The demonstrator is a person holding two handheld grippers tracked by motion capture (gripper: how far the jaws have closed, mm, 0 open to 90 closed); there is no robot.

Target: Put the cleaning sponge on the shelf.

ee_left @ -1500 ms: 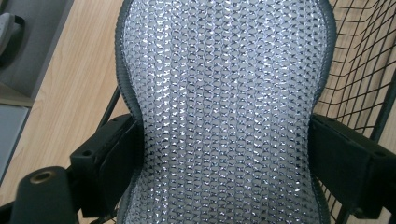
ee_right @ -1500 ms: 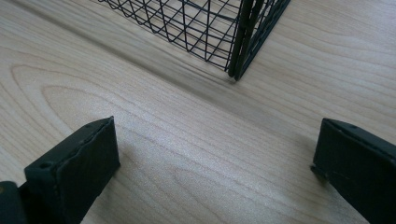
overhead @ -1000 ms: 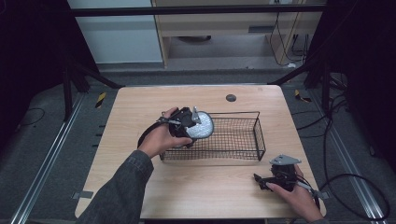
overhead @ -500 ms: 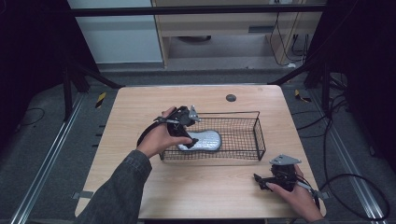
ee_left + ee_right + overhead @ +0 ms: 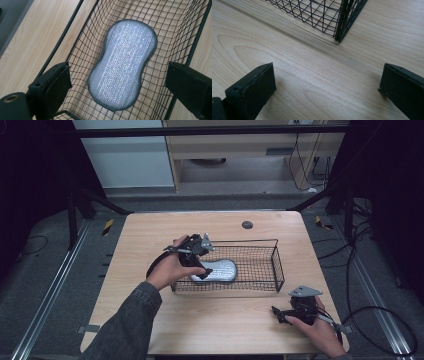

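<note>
1. Left gripper (image 5: 200,262) hangs over the near-left corner of the black wire basket (image 5: 272,251), held in the person's left hand (image 5: 170,267); its jaws are spread wide with nothing between them.
2. From the left gripper view, those two black jaws stand apart on either side of a silvery, glittering scrubbing pad (image 5: 123,63) that lies flat on the basket floor.
3. The scrubbing pad (image 5: 216,270) has a waisted, peanut-like outline with a dark stitched edge, and it sits in the left half of the basket, apart from the jaws above it.
4. The wire basket (image 5: 197,32) is rectangular and stands near the middle of the light wooden surface (image 5: 150,232), its long side running left to right.
5. Right gripper (image 5: 280,312) rests low at the near-right part of the surface, held in the person's right hand (image 5: 312,330), with a grey three-cornered plate on top.
6. In the right gripper view its jaws are also spread wide, empty, over bare wood grain, with a corner of the basket (image 5: 342,22) just beyond them.
7. A small dark round disc (image 5: 247,225) is set in the surface at the far edge, well apart from the basket.
8. No brand, label or writing can be read on the pad, the basket or the grippers.
9. A dark denim-like sleeve (image 5: 127,325) covers the left forearm.
</note>
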